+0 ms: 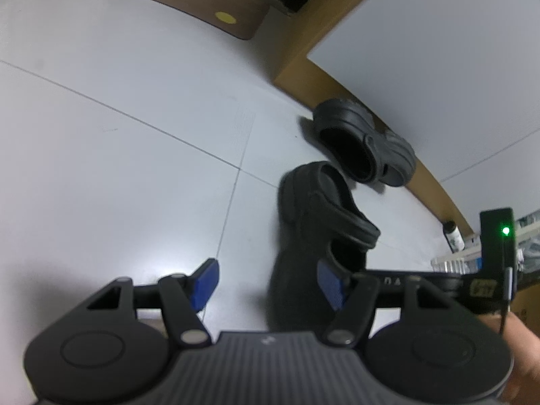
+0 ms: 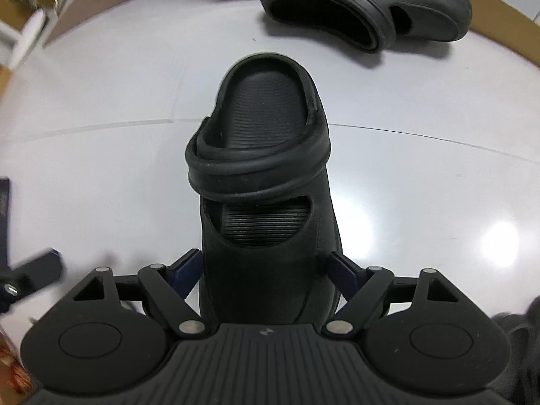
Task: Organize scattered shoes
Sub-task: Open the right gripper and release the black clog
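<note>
Here the right gripper (image 2: 266,270), pointing steeply down, straddles the black rubber clog (image 2: 260,182) on the pale tiled floor (image 2: 101,101), jaws spread and pads seemingly not pressing, its twin clog (image 2: 364,3) beyond it by the wooden skirting (image 2: 499,6), while the left gripper (image 1: 266,285) hangs spread and empty beside it

Left wrist view: angled down over pale floor, well back from upright black clog (image 1: 324,209). Right wrist view: steeply down, close above same clog (image 2: 263,175). Shared beyond it: second clog (image 1: 364,141) (image 2: 364,6) against wooden baseboard (image 1: 371,91).
</note>
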Tool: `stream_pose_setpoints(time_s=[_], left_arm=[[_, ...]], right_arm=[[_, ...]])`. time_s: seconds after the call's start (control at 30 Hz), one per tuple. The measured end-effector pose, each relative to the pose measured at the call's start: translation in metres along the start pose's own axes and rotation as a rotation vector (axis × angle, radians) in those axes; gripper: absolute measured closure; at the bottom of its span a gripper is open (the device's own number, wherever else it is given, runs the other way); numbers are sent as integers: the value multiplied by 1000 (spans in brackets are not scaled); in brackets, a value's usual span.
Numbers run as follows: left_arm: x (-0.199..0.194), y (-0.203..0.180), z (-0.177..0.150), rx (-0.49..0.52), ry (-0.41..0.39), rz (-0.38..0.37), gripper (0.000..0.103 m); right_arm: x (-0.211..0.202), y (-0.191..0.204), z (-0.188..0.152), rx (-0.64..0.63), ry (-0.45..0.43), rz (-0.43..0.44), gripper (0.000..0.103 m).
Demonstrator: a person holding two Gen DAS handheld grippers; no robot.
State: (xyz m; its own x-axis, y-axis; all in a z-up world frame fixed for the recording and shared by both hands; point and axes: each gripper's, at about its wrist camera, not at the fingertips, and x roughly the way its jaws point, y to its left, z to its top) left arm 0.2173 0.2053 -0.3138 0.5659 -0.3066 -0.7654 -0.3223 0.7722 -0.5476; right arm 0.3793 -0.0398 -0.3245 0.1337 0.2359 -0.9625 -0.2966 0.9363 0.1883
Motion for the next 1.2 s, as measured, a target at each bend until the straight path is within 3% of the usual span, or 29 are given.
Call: stream_pose_setpoints(time_s=[0.17, 0.33, 0.53, 0.7, 0.83, 0.97, 1.2], left_arm=[[-2, 0, 0, 8, -3, 1, 36], [-3, 4, 2, -12, -12, 6, 36], [-2, -4, 2, -10, -15, -1, 36], [0, -12, 2, 15, -12, 8, 36], [0, -18, 9, 40, -22, 31, 36], [-1, -34, 18, 112, -11, 54, 35], [4, -78, 31, 234, 6, 78, 35]], right_arm=[[2, 20, -3, -41, -20, -29, 20], [2, 22, -9, -73, 22, -20, 19], [0, 17, -14, 15, 70, 2, 19], [-10, 12, -19, 49, 49, 44, 17], [-33, 6, -28, 49, 5, 132, 15], [-58, -9, -34, 35, -50, 162, 15], [-121, -47, -76, 61, -214, 273, 15]])
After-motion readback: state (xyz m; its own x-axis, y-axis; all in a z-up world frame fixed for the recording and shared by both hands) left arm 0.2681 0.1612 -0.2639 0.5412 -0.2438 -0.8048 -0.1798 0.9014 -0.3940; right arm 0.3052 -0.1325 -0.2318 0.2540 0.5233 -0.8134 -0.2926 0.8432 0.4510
